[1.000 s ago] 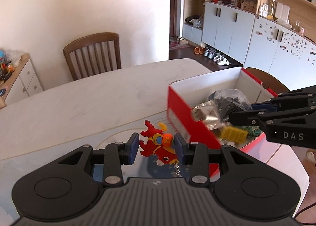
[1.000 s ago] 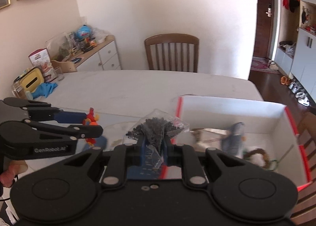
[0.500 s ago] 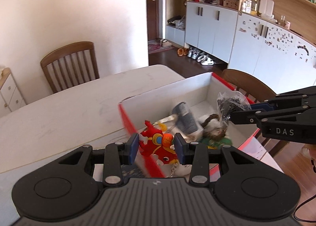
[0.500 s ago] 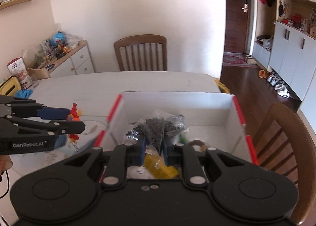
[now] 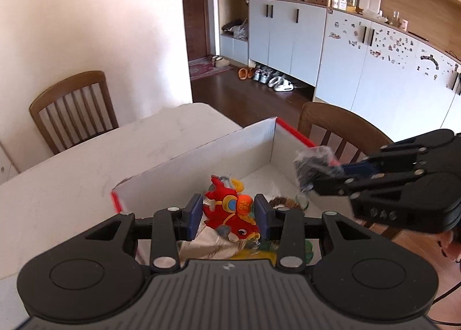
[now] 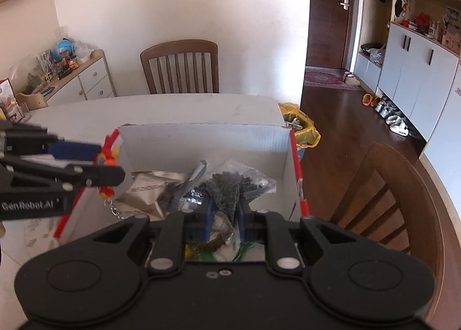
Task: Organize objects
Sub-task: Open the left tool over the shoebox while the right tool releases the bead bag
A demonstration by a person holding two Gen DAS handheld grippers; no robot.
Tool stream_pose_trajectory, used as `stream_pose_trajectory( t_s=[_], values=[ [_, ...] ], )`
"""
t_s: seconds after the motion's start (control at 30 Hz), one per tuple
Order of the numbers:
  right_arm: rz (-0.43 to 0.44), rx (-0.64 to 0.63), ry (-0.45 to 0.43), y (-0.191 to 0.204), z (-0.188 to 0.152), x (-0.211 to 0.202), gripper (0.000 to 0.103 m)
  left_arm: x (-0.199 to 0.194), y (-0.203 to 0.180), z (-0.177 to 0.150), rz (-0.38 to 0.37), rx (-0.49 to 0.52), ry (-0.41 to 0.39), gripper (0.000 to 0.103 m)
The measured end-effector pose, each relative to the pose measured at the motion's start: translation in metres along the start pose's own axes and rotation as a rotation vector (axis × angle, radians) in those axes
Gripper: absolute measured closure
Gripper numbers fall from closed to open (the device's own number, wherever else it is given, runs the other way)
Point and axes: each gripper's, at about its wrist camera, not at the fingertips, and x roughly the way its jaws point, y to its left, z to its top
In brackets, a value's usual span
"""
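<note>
Gripping red toy keychain [image 5: 230, 211]: left gripper [image 5: 227, 216] jaws clamped on it, above open box [image 5: 201, 162] | right gripper [image 6: 224, 214] jaws clamped on clear bag of dark bits [image 6: 230, 183], over box interior | box on white table [image 5: 86, 174]

Both matte-black plastic two-finger grippers, left gripper [image 5: 227, 216] and right gripper [image 6: 224, 216]: blue pads, silver pivot screws, round recesses, white "GenRobot.AI" lettering.
</note>
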Motion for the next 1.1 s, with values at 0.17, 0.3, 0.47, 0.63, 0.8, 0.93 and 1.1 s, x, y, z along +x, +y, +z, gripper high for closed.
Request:
stream_pose_trajectory(
  t_s=[0.17, 0.3, 0.47, 0.63, 0.8, 0.93, 1.1],
  values=[
    [0.014, -0.016, 0.024, -0.007, 0.007, 0.02, 0.087, 0.026, -0.008, -0.004, -0.012, 0.011, 0.05, 0.065],
    [0.016, -0.029, 0.054, -0.009, 0.009, 0.037, 0.087, 0.045, -0.012, -0.013, -0.009, 0.033, 0.093, 0.065],
    [0.014, -0.05, 0.104, -0.009, 0.013, 0.063, 0.087, 0.066, -0.016, -0.016, 0.0, 0.047, 0.129, 0.065],
    [0.013, -0.04, 0.156, -0.012, 0.017, 0.085, 0.086, 0.081, -0.019, -0.016, 0.004, 0.063, 0.155, 0.065],
    [0.018, -0.018, 0.2, -0.017, 0.021, 0.101, 0.086, 0.094, -0.018, -0.015, 0.004, 0.054, 0.178, 0.065],
    [0.032, -0.004, 0.222, -0.022, 0.023, 0.11, 0.086, 0.101, -0.018, -0.014, -0.012, 0.042, 0.197, 0.065],
    [0.04, -0.003, 0.227, -0.022, 0.022, 0.11, 0.083, 0.104, -0.017, -0.013, -0.025, 0.043, 0.208, 0.065]
  ],
)
